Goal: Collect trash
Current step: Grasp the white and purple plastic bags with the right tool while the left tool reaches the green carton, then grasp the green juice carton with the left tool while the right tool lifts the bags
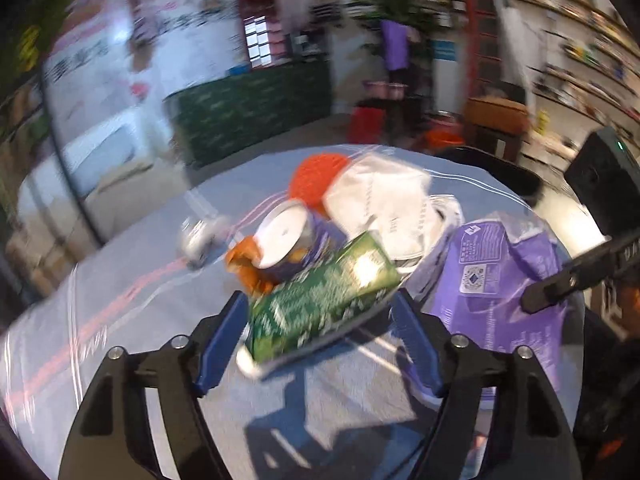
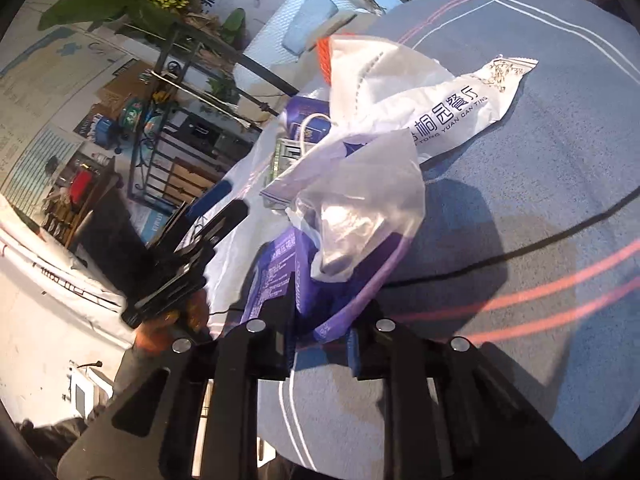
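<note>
Left gripper (image 1: 320,320) tilts down over the blue tablecloth (image 1: 120,280), jaws spread wide, the green carton (image 1: 324,292) lying between its blue pads, neither visibly pressing. Just beyond the carton sits a purple can (image 1: 296,240), with white wrappers (image 1: 384,200) and orange netting (image 1: 316,176) heaped behind it. Right gripper (image 2: 320,344) angles down too, jaws drawn close, pinching the edge of the purple plastic bag (image 2: 280,272) at the table's near side.

blue tablecloth (image 1: 120,280) | potted plant (image 1: 400,4) | counter, perhaps green-patterned (image 1: 256,108)
</note>
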Available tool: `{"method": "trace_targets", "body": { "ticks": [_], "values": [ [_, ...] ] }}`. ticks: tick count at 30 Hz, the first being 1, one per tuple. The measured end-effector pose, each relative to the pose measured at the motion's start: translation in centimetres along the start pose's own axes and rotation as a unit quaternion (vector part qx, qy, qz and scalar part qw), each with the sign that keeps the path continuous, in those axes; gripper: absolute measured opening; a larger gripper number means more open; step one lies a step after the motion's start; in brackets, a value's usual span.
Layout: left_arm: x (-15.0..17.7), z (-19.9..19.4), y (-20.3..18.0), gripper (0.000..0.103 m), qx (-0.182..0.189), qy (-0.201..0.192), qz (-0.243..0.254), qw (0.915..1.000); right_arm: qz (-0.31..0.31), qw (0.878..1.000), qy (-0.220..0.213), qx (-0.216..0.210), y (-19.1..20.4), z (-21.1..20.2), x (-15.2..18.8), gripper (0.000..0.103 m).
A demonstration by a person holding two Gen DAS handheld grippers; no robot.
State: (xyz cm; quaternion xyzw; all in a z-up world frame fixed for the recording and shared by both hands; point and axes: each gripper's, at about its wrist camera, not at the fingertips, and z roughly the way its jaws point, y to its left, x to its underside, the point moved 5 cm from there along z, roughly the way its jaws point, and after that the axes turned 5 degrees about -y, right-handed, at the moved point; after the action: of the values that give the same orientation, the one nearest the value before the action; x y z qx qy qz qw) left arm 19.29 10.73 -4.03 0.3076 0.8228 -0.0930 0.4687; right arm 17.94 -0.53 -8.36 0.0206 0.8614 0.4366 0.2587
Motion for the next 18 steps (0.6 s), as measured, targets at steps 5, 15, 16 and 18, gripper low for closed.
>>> {"method": "trace_targets", "body": {
  "ticks": [5,15,16,18],
  "values": [
    [0.5,4.3,0.7,0.086,0.048,0.068,0.082,0.9931,-0.025,0.999,-0.032,0.014,-0.1,-3.2,0.2,0.019],
    [1.2,9.3,0.1,0.075,0.075,0.163,0.209,0.9614,-0.012,0.998,-0.058,0.034,-1.9,-5.9,0.6,0.019],
    [1.2,9.4,-0.1,0.074,0.074,0.166,0.215,0.9597,-0.008,0.998,-0.058,0.034,-2.1,-5.8,0.6,0.019],
    [1.2,9.4,-0.5,0.072,0.070,0.164,0.229,0.9569,-0.002,0.998,-0.059,0.034,-2.5,-5.8,0.6,0.019]
  ]
}}
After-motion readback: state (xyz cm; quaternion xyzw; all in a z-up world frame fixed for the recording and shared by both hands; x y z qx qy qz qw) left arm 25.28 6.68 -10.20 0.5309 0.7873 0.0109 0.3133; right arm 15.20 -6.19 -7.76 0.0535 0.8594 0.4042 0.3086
